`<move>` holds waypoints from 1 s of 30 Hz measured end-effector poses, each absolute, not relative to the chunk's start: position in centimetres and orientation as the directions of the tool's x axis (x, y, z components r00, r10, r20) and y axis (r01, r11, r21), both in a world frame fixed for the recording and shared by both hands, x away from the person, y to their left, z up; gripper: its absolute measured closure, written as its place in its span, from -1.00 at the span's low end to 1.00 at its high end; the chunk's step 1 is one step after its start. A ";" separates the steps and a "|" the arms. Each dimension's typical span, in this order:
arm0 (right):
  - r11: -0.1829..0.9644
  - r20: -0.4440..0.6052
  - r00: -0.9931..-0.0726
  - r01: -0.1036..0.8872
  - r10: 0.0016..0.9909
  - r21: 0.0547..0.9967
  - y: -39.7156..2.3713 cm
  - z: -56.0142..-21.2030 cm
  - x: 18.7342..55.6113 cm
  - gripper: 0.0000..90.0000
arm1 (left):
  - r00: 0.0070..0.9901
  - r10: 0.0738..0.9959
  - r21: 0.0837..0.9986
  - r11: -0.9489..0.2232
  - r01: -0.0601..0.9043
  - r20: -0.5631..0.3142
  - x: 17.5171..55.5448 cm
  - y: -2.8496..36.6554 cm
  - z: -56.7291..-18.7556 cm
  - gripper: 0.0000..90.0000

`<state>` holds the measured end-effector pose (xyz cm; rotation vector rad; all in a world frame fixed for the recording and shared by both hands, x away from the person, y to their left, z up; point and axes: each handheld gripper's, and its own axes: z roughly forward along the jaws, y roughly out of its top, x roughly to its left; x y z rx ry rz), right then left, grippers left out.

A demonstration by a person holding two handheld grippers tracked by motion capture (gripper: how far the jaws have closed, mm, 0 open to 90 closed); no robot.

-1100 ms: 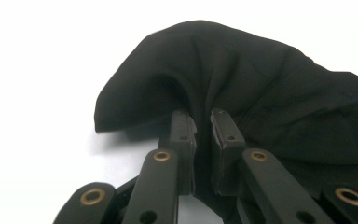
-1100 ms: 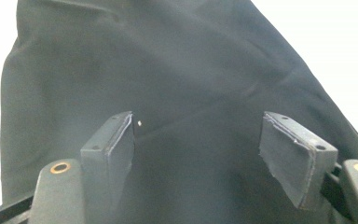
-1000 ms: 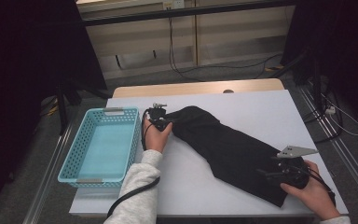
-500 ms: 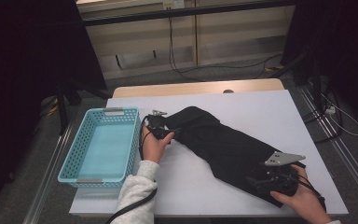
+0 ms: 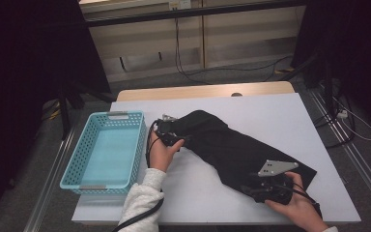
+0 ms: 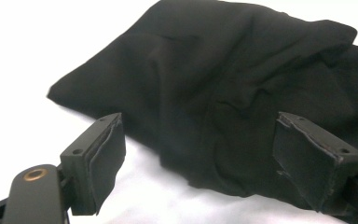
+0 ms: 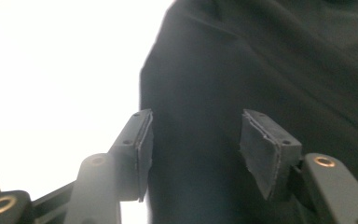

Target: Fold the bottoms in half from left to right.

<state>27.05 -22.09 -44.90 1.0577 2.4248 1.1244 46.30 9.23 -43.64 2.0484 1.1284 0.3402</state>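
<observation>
A black garment (image 5: 232, 150) lies stretched across the white table (image 5: 280, 111), from the middle to the near right corner. My left gripper (image 5: 174, 137) is at the garment's far left end. Its jaws have just been opening and now stand open, with the cloth (image 6: 242, 93) lying just ahead of the pads (image 6: 105, 154), untouched. My right gripper (image 5: 251, 189) is at the garment's near right end. Its jaws have just been closing, and the cloth's edge (image 7: 284, 70) runs between the pads (image 7: 265, 149), which stand apart from it.
A light blue plastic basket (image 5: 77, 150) sits at the table's left side, close to my left hand. The table's near edge runs just below my right hand. Cables and a wall lie beyond the far edge.
The left gripper's jaws have opened off the cloth's end and the hand has drawn back a little. The right hand has slid left, toward the table's near edge, along the garment.
</observation>
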 end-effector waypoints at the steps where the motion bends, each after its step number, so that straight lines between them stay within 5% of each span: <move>1: 0.446 0.055 -0.710 0.499 0.702 0.743 -21.7 -45.0 27.1 -0.01 | 0.572 0.812 0.727 -0.322 0.606 -0.118 46.3 9.4 -43.6 -0.60; 6: 0.502 0.018 -0.733 0.482 0.680 0.718 -20.6 -46.0 27.2 0.04 | 0.558 0.821 0.730 -0.306 0.611 -0.122 46.2 10.1 -43.7 -0.60; 11: 0.510 -0.013 -0.715 0.486 0.699 0.710 -21.0 -45.8 27.6 0.73 | 0.539 0.833 0.729 -0.291 0.620 -0.126 46.4 10.7 -44.0 -0.60; 13: 0.496 0.012 -0.709 0.505 0.705 0.706 -21.4 -45.6 27.8 0.84 | 0.534 0.835 0.724 -0.284 0.628 -0.136 46.4 10.9 -44.1 -0.55; 28: 0.502 0.087 -0.743 0.528 0.663 0.684 -23.8 -45.3 27.3 0.90 | 0.455 0.876 0.717 -0.211 0.664 -0.163 48.4 11.6 -45.9 -0.07; 30: 0.502 0.092 -0.742 0.534 0.664 0.680 -23.9 -45.3 27.3 0.91 | 0.464 0.874 0.727 -0.224 0.649 -0.144 48.6 11.6 -46.1 0.18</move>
